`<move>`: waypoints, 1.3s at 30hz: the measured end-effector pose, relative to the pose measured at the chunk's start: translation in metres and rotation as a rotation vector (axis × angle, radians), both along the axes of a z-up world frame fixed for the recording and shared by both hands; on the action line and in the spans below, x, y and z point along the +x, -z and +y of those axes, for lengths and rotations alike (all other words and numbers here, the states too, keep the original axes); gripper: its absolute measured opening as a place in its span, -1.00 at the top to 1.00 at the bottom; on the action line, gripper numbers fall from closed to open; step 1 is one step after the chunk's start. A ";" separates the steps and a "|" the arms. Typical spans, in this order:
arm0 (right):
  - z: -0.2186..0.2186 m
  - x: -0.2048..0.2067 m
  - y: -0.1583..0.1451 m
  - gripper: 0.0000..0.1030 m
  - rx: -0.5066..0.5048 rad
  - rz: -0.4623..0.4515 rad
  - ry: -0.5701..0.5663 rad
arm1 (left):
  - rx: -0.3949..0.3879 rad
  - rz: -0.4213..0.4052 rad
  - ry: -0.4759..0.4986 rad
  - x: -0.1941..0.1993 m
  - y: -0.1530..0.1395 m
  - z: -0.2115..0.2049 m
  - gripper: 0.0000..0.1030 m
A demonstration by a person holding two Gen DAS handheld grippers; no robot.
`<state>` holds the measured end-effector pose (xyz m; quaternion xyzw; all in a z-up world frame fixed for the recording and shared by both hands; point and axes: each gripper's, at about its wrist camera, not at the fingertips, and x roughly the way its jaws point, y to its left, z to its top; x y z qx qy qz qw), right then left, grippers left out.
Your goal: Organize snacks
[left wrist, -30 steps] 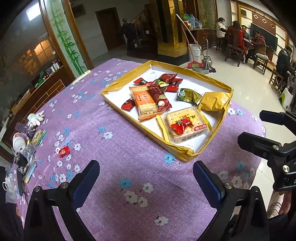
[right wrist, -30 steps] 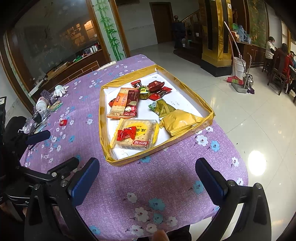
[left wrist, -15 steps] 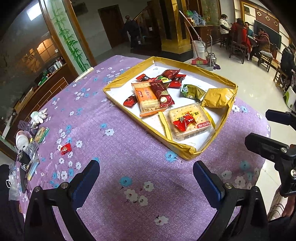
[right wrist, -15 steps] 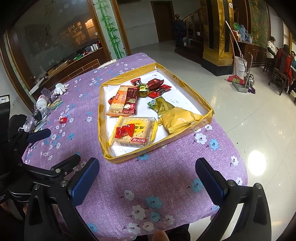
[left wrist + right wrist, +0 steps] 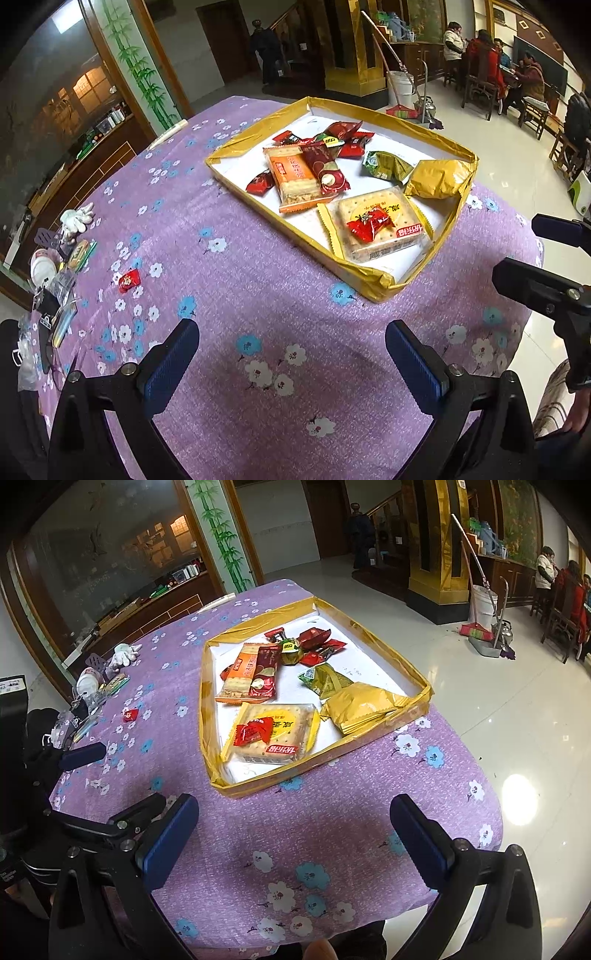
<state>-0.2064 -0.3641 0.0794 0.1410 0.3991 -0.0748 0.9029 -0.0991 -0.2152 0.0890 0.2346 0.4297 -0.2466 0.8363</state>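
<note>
Your left tool (image 5: 291,354) and right tool (image 5: 293,834) both gape wide and empty above the table (image 5: 229,288), short of the snack tray (image 5: 373,291)

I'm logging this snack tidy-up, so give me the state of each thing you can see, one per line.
Left gripper: open, empty.
Right gripper: open, empty.
Tray: on the table, holding snacks.
Cracker pack: sealed, flat in the tray.
Red candy: lying on the cracker pack.
Loose candy: on the tablecloth, outside the tray.

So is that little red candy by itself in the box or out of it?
Out. The little red candy lies on the purple tablecloth, well apart from the gold-edged box.
</note>
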 end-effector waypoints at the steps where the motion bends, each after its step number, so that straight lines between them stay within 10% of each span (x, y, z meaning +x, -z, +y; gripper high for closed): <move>1: 0.001 0.000 0.000 -1.00 0.001 0.000 -0.003 | 0.000 0.005 -0.003 0.000 0.001 0.000 -0.97; 39: -0.002 0.009 0.000 -1.00 0.003 0.008 -0.047 | -0.022 0.038 -0.028 0.000 0.004 -0.003 -0.97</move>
